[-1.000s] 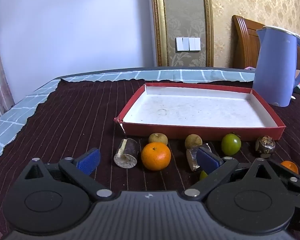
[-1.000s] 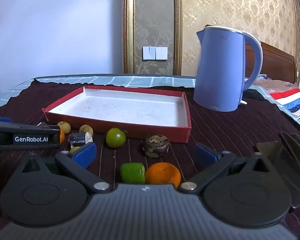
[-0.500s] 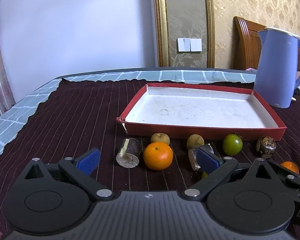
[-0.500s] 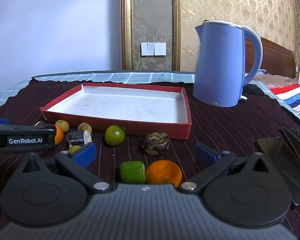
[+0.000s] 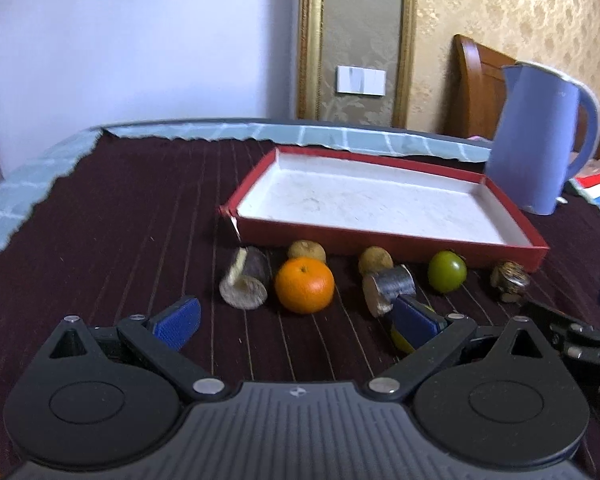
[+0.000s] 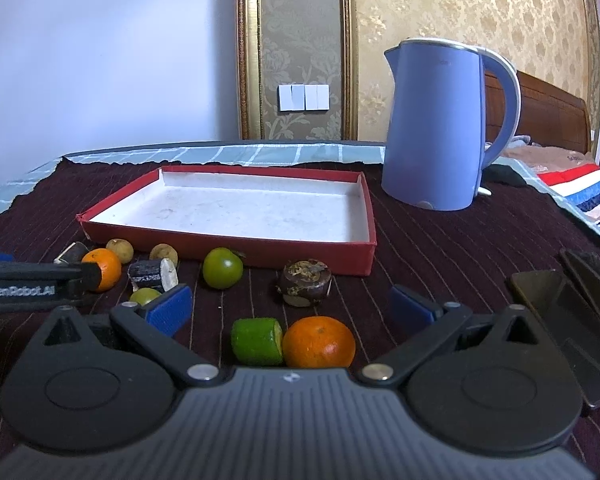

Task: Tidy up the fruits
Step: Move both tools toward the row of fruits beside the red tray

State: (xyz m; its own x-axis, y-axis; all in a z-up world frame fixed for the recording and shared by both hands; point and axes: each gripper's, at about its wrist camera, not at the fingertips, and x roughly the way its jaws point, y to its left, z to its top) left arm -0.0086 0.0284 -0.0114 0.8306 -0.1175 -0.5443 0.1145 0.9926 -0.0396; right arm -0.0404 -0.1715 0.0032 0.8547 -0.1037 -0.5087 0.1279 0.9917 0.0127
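Note:
A red tray (image 5: 380, 242) (image 6: 236, 249) with a white floor stands empty on the dark cloth. Fruits lie in a row before it: an orange (image 5: 304, 285), two dark cut stubs (image 5: 245, 283) (image 5: 389, 289), two small brown fruits (image 5: 307, 251) (image 5: 375, 260), a green fruit (image 5: 447, 271) and a brown knobbly one (image 5: 509, 281). My left gripper (image 5: 296, 320) is open and empty, just short of the orange. My right gripper (image 6: 290, 306) is open and empty, with a second orange (image 6: 319, 342) and a cut green piece (image 6: 257, 341) between its fingers.
A blue kettle (image 6: 440, 128) stands right of the tray. Dark flat objects (image 6: 568, 312) lie at the right. The table's pale checked edge (image 5: 16, 196) runs along the left and back. A striped cloth (image 6: 580, 192) lies far right.
The left gripper's view has swung: the tray and fruit row now tilt down to the right and the scene is blurred. The right gripper has edged slightly forward. Both stay open.

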